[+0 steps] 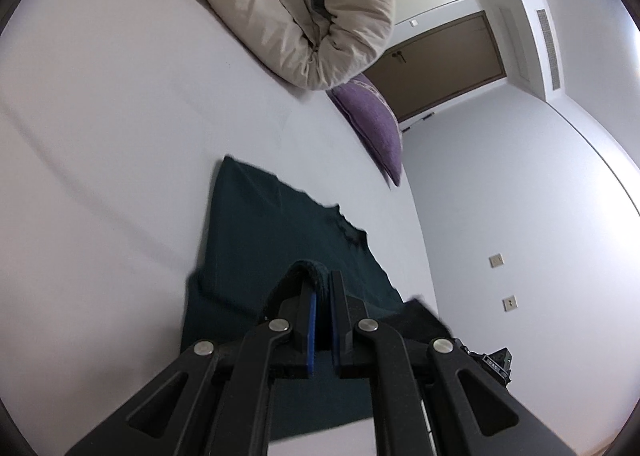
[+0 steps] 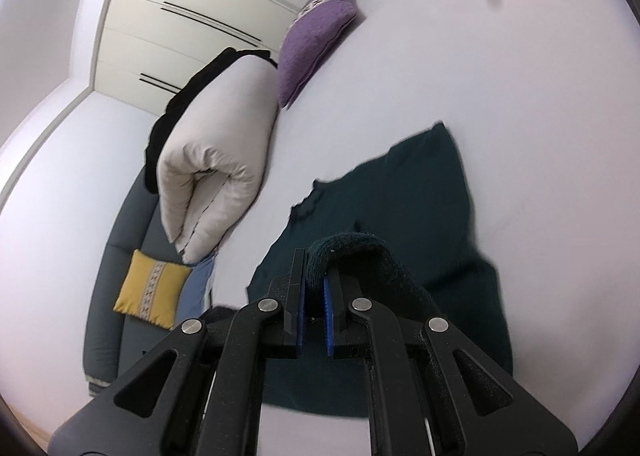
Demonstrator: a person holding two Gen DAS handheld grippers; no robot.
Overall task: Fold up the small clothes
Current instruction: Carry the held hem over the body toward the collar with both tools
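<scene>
Your left tool (image 1: pixel 322 296) is clamped on a folded edge of the dark green garment (image 1: pixel 280 224), and your right tool (image 2: pixel 316 280) pinches another edge of that garment (image 2: pixel 420 192) the same way. The rest of the garment lies spread on the white bed (image 1: pixel 120 136), its held edges lifted above it. A rolled beige duvet (image 1: pixel 288 4) and a purple cushion (image 1: pixel 376 124) sit farther up the bed.

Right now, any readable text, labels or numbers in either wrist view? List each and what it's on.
"DAS": partly legible, blurred, on a small black device by the bed's edge, left wrist view.
Nothing readable on the dark green garment, the purple pillow, the yellow cushion or the wall switches.
</scene>
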